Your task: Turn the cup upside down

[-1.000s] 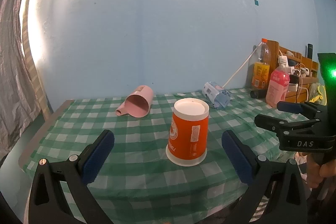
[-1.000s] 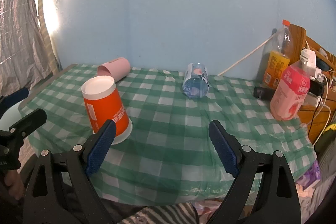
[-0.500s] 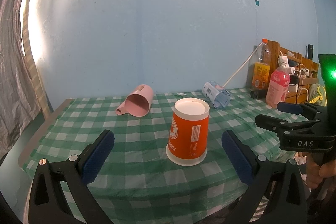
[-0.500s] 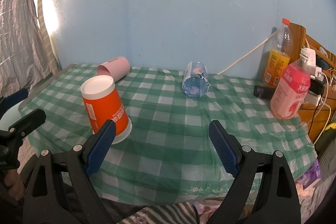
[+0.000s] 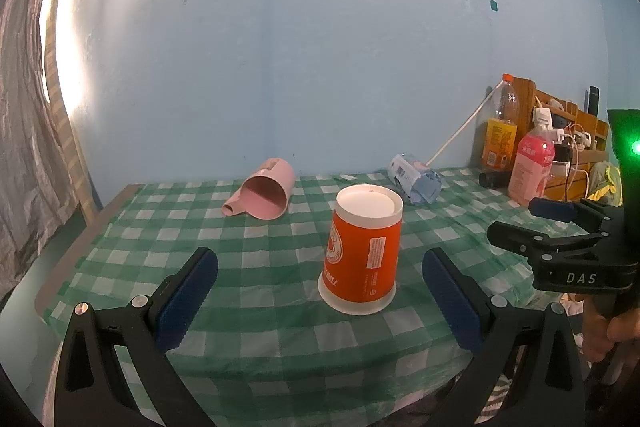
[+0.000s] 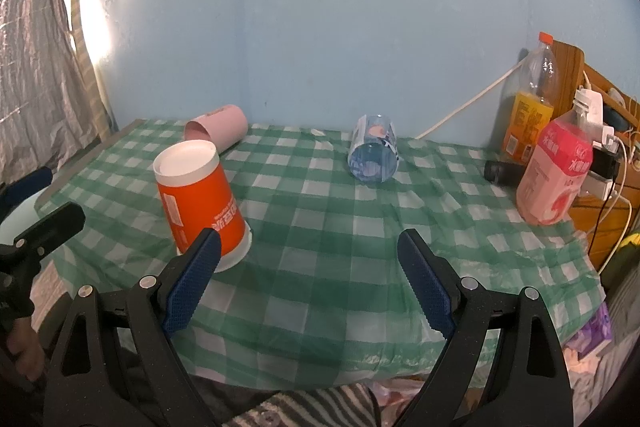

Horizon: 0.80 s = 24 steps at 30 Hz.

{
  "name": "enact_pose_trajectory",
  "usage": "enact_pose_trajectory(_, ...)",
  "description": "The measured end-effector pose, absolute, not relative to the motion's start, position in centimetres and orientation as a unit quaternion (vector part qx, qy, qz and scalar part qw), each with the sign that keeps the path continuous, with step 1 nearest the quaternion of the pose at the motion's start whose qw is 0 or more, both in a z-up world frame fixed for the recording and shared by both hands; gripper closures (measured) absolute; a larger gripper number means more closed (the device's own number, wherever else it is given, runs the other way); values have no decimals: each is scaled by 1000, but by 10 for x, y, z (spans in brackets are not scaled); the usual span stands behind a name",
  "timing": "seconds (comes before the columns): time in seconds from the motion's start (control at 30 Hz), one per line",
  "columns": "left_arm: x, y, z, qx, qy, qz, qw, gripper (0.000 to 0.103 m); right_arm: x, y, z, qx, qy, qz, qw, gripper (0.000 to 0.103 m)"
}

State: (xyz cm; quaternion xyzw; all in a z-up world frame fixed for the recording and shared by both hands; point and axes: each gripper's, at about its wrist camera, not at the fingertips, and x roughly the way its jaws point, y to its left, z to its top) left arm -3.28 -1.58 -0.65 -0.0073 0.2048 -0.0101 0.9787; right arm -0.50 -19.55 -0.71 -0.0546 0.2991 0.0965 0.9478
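An orange paper cup (image 5: 362, 251) stands upside down on the green checked tablecloth (image 5: 256, 259), white base up; it also shows in the right wrist view (image 6: 200, 203). My left gripper (image 5: 320, 291) is open and empty, held just short of the cup, its fingers wide on either side. My right gripper (image 6: 310, 275) is open and empty over the table's front edge, with the orange cup beyond its left finger. A pink cup (image 5: 264, 195) and a blue printed cup (image 6: 374, 155) lie on their sides near the wall.
A pink drink bottle (image 6: 554, 171) and an orange drink bottle (image 6: 528, 111) stand at the right by a wooden shelf with cables (image 5: 568, 131). A dark small object (image 6: 500, 173) lies by the bottles. A blue wall (image 5: 320, 47) backs the table.
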Motion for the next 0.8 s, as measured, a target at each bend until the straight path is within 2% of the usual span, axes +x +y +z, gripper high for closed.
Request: enact_pose_trajectory(0.8,-33,-15,-8,-12,199,-6,980,0,-3,-194,-8,-53,305,97,946,14)
